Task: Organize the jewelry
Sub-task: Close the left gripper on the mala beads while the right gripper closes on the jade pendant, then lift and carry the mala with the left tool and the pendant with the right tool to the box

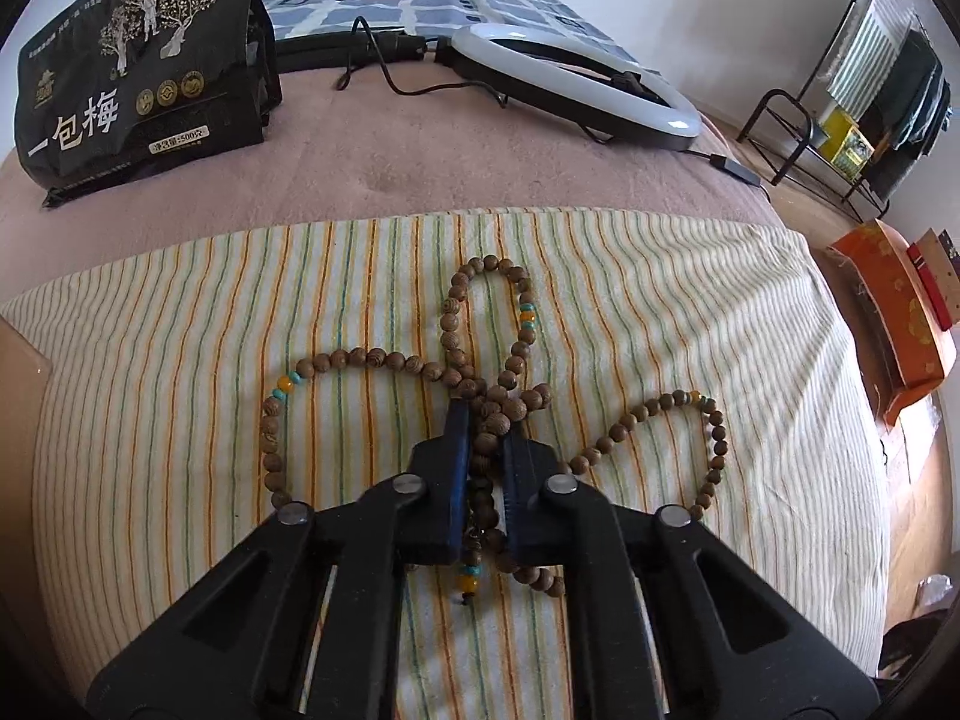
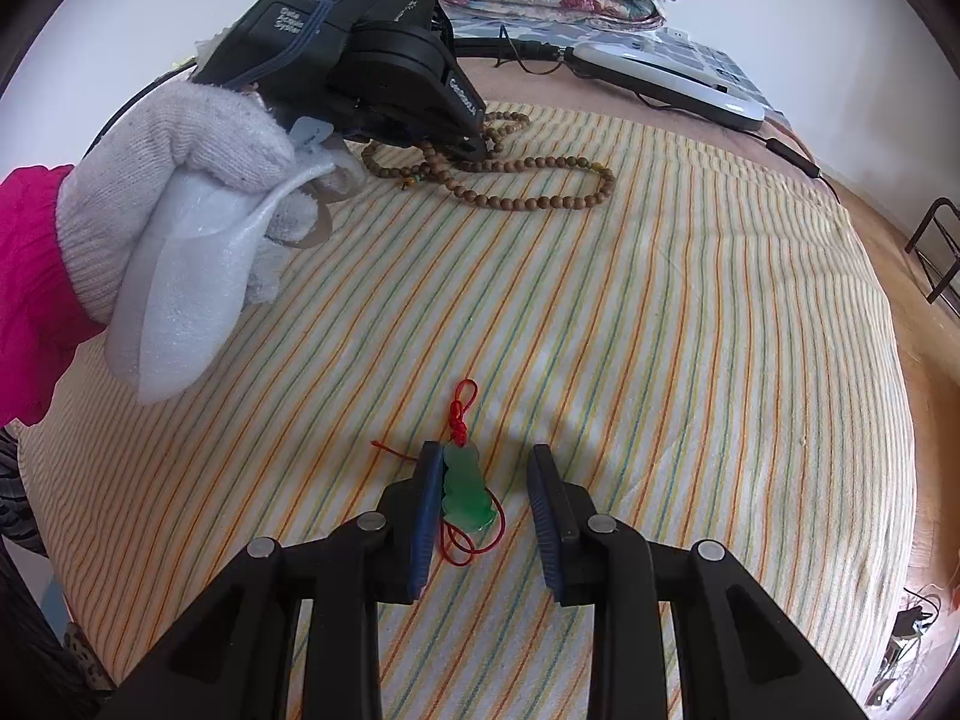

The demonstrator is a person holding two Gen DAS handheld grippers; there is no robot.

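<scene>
Wooden beads [image 1: 480, 396] lie in loose loops on the striped cloth [image 1: 180, 360], with a dark snack bag [image 1: 144, 60] well off at the far left and a ring light [image 1: 576, 84] behind on the pink blanket [image 1: 420, 162]. Where the loops cross and bunch, the left gripper [image 1: 485, 420] has its blue pads drawn in tight on a clump of strands; from the right wrist view the same tool, held in a white-gloved hand [image 2: 198, 180] with a pink sleeve, is seen pitched down onto the beads [image 2: 528, 180]. So the step in hand looks like the pickup of this string, with the pinch made and the lift not yet begun. The next move probably calls for a slow, straight rise, since the side loops trail far from the pinch and could snag or slide out between the pads. Further right on the same cloth, well apart from the beads, sits a green pendant [image 2: 468, 492] on a red cord [image 2: 459, 408]. The right gripper [image 2: 486, 456] stands part open around it: the left pad is touching or just beside the stone's edge, the other pad clear of it, so nothing is gripped there. That piece seems to wait its turn, and would need the jaws brought in squarely on the stone.
</scene>
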